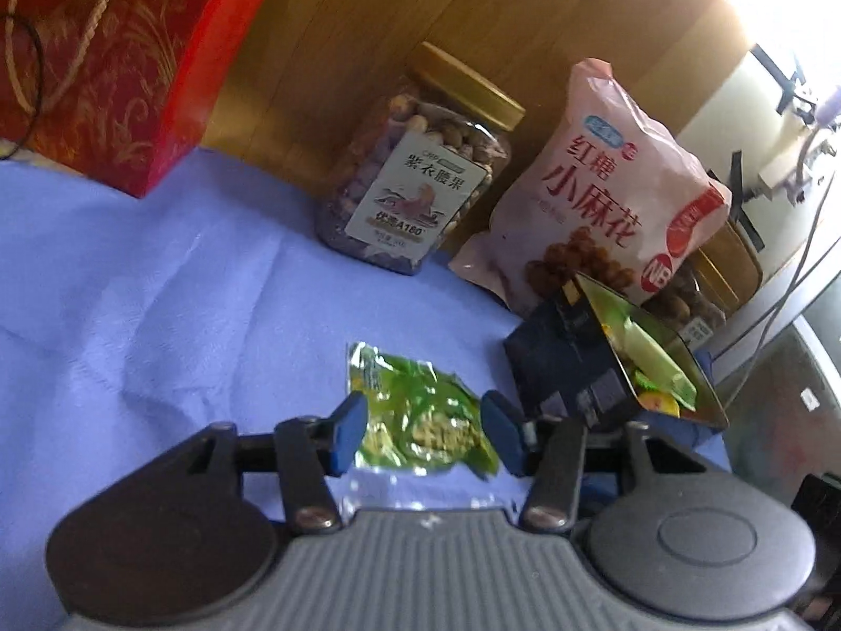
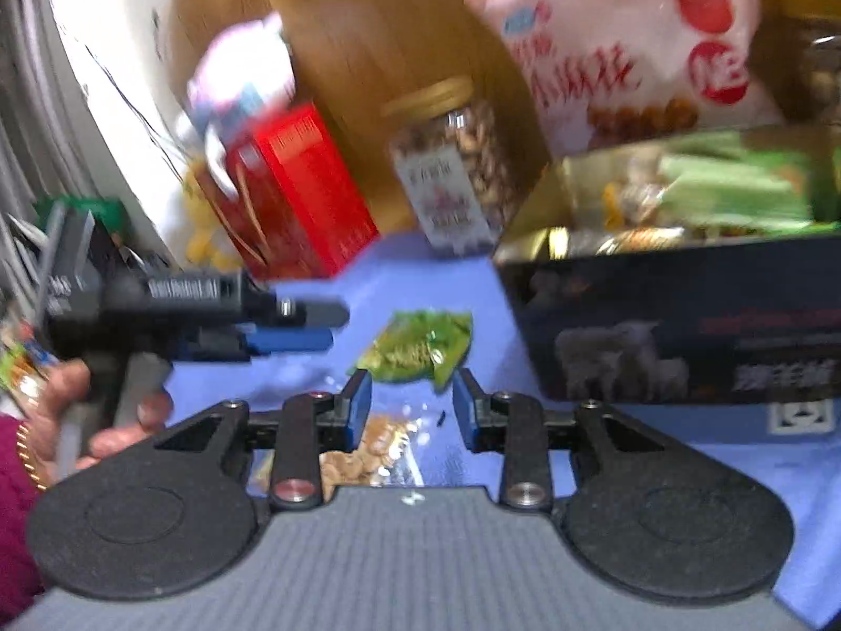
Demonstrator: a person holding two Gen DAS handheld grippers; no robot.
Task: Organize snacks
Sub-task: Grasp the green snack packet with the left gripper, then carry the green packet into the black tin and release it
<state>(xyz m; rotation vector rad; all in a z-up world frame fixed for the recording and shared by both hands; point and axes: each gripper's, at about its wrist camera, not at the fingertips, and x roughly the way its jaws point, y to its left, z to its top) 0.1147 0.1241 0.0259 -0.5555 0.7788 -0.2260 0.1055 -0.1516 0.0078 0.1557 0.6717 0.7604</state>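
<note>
Daylight glare blown out upper right in left view, right view motion-blurred, fisheye-bent edges, soft shadows

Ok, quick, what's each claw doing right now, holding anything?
Left claw: open, astride the green snack packet on the blue cloth, not clamped.
Right claw: open, holding nothing; a clear packet of pale snacks lies beneath it.

Nut jar (image 1: 407, 179), at 12 o'clock in left wrist view, is carrying label reading "紫衣腰果" and "A180". Pink bag (image 1: 599, 194), at 1 o'clock beside jar, is showing "红糖", large "小麻花", plus "NB" in red circle. Dark box (image 2: 678, 326), at 3 o'clock in right wrist view, is bearing print too blurred for reading.
</note>
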